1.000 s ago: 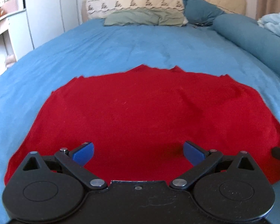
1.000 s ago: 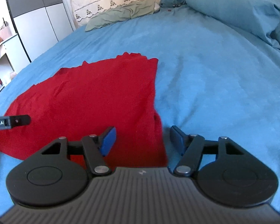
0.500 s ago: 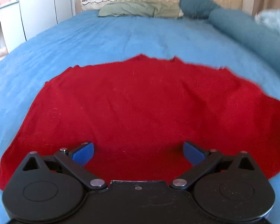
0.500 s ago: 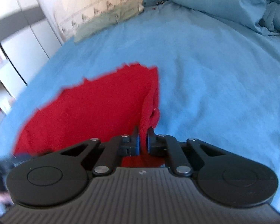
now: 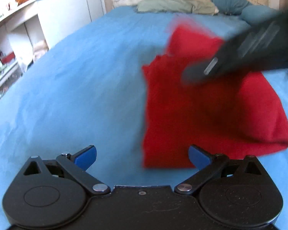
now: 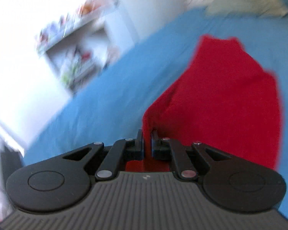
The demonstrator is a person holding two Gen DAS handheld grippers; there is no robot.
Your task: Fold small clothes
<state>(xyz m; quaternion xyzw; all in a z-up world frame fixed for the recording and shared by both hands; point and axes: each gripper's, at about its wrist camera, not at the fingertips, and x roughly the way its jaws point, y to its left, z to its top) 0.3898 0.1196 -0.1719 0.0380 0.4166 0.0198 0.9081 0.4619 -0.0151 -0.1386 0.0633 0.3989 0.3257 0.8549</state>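
R gripper (image 6: 147, 141) is pinched tight on an edge of the red garment (image 5: 211, 115), w/ cloth bunched up between the closed tips and running back under the tool, so the grip looks solid enough to carry that side across. In the L wrist view the same tool shows as a dark blurred bar crossing over the top of the cloth, approx over its far half, w/ a flap of red lifted off the bed behind it; that fits a fold in progress, one side being drawn over the other. L gripper (image 5: 142, 156) sits w/ its blue pads spread wide, holding nothing, low over the blue bedsheet (image 5: 67, 95) just at the near L corner of the garment; the R pad is over red fabric, the L pad over bare sheet. Prob waiting there to pin or straighten the near edge once the flap lands, but that's a guess. The garment lies flat on the bed apart from the lifted part, its L edge fairly straight. Pillows (image 5: 174, 5) at the headboard are well apart. R view is heavily motion-blurred, so the shelf (image 6: 73, 38) contents can't be read.
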